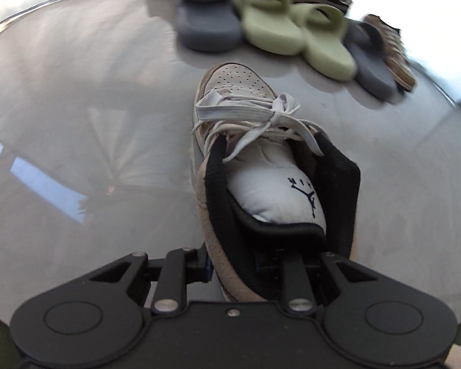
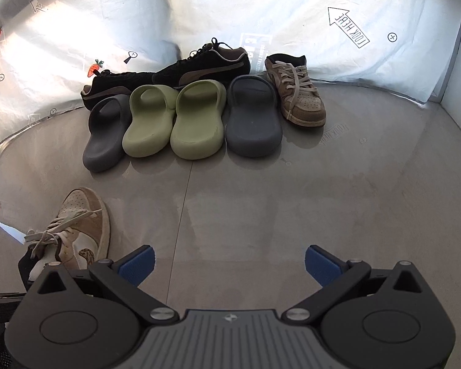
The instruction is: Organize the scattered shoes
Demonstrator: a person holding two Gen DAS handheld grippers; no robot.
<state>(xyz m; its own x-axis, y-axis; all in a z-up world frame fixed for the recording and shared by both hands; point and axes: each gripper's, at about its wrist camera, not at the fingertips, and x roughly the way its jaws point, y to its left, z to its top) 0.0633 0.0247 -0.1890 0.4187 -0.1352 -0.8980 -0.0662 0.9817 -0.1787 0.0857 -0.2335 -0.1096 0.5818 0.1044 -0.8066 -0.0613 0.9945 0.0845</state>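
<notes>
Between your left jaws: your left gripper [image 1: 255, 264] is closed on the heel collar of the tan and white laced sneaker [image 1: 249, 141].
Right jaws: your right gripper [image 2: 229, 264] is wide open, holding nothing.
Sneaker place: on the grey floor [image 2: 292, 200], well apart from the row.
Row: grey and green foam slides [image 2: 196, 120], matching tan sneaker [image 2: 298, 92] at its right end.
Risk: the soft collar can slip, and the loose laces [image 1: 261, 117] may drag.

Glossy grey floor [image 2: 338, 200], white printed sheet [image 2: 292, 9] behind.
</notes>
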